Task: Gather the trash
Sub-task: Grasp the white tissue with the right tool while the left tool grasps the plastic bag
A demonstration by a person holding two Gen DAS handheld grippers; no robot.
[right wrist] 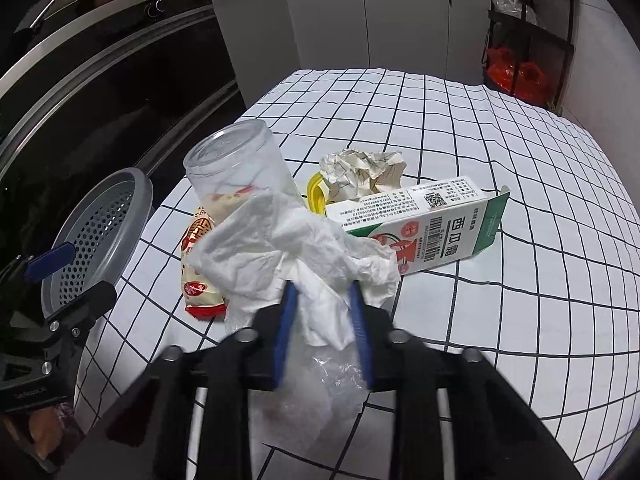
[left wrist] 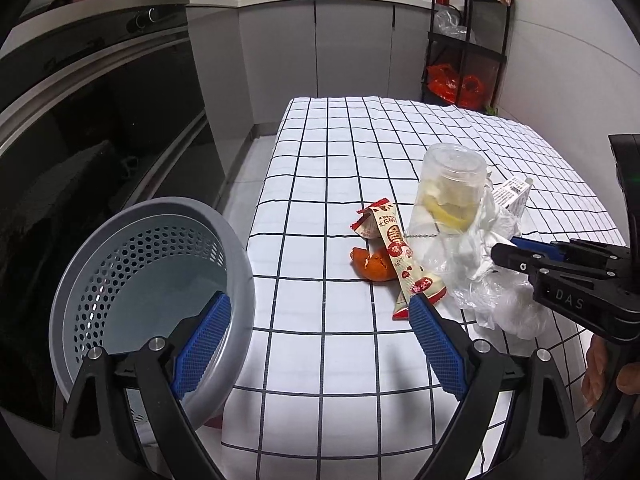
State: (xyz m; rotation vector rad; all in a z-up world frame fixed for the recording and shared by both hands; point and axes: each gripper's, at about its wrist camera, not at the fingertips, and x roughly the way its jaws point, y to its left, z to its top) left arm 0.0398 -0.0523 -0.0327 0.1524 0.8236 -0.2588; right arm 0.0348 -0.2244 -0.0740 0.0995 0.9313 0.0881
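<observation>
A pile of trash lies on the checked tablecloth (left wrist: 352, 148): a clear plastic cup (left wrist: 452, 192) with lemon peel inside, a red snack wrapper (left wrist: 400, 256), an orange peel (left wrist: 372, 266), a white-and-green carton (right wrist: 432, 228), a crumpled paper ball (right wrist: 364, 174) and a clear plastic bag (left wrist: 500, 304). My right gripper (right wrist: 322, 292) is shut on a crumpled white tissue (right wrist: 288, 248) in front of the cup. My left gripper (left wrist: 320, 304) stands wide open over the cloth. Its left finger sits over the tilted grey perforated basket (left wrist: 160, 216), its right fingertip by the wrapper's near end.
A black oven front (left wrist: 100, 120) fills the left side, close behind the basket. A black shelf rack (left wrist: 464, 40) with red bags stands beyond the table's far right corner. A person's hand (left wrist: 600, 368) holds the right gripper's handle. Grey cabinets run along the back.
</observation>
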